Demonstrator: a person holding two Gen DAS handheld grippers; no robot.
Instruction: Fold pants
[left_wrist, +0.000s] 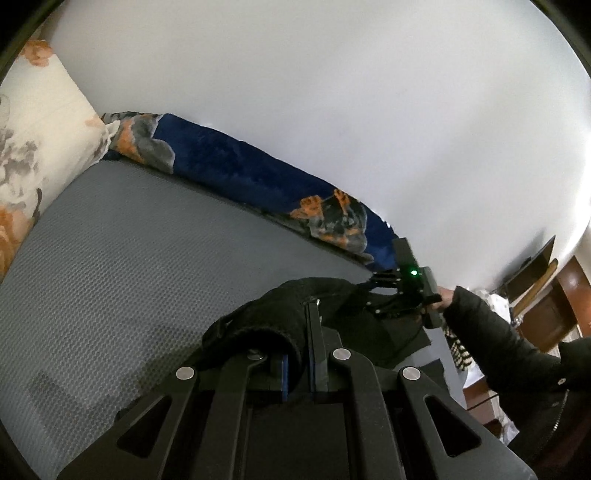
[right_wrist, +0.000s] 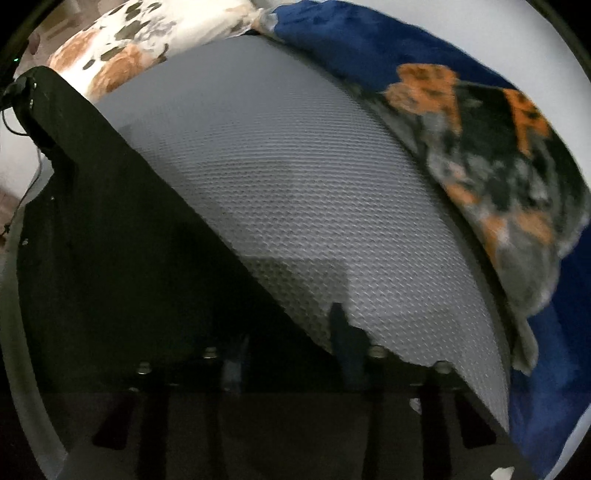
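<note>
The black pants (left_wrist: 291, 314) hang lifted above the grey textured mattress (left_wrist: 129, 258). My left gripper (left_wrist: 299, 365) is shut on a bunched edge of the pants. My right gripper (left_wrist: 384, 295), held by a hand in a black sleeve, grips the far end of the same edge in the left wrist view. In the right wrist view the pants (right_wrist: 129, 258) spread as a dark sheet over the left and bottom. My right gripper (right_wrist: 295, 350) is dark and blurred there, with cloth over its fingers; the mattress (right_wrist: 314, 184) lies beyond.
A floral pillow (left_wrist: 33, 129) lies at the mattress's far left. A blue blanket with orange and grey print (left_wrist: 258, 177) runs along the white wall (left_wrist: 369, 92); it also shows in the right wrist view (right_wrist: 498, 166). Wooden furniture (left_wrist: 554, 302) stands at the right.
</note>
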